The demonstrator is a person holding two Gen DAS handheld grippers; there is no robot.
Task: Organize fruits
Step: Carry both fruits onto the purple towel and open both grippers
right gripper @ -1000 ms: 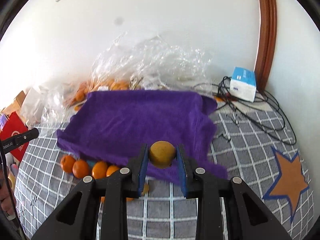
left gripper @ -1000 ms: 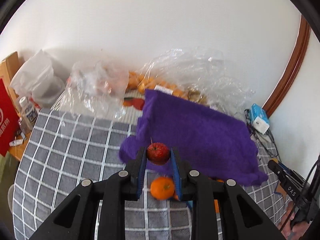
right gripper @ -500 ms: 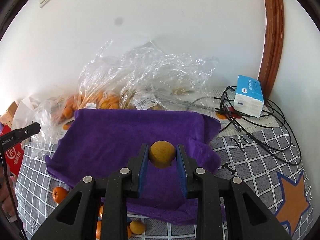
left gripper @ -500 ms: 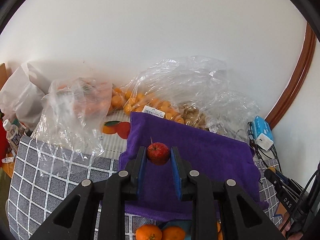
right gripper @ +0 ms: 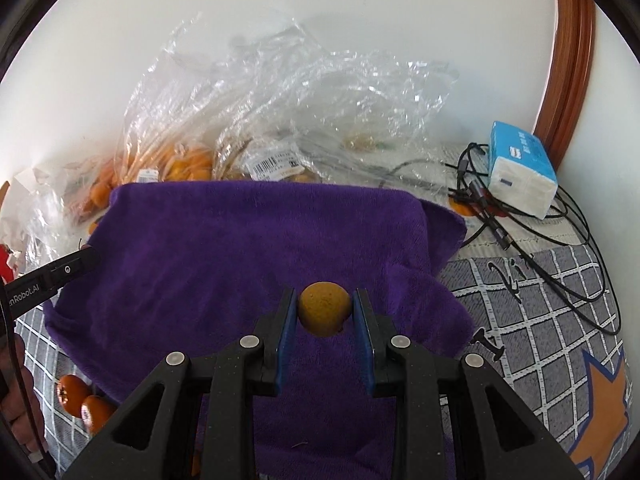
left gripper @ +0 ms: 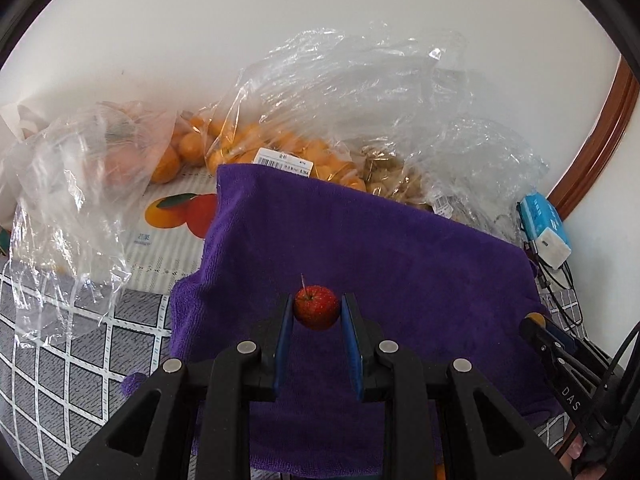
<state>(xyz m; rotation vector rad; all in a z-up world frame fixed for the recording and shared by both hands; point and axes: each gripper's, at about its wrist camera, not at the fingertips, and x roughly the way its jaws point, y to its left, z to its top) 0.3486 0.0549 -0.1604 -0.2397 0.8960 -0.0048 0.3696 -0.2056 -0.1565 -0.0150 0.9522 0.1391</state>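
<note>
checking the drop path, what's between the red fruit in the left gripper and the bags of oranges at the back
Only purple cloth lies between the red fruit and the bags of oranges, as the left wrist view shows.

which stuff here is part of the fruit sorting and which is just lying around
Part of the job:
- left gripper shut on the small red fruit
- right gripper shut on the yellow-orange fruit
- purple towel
- loose oranges
- bagged oranges

Just lying about:
- blue tissue pack
- black cables
- checked tablecloth
</note>
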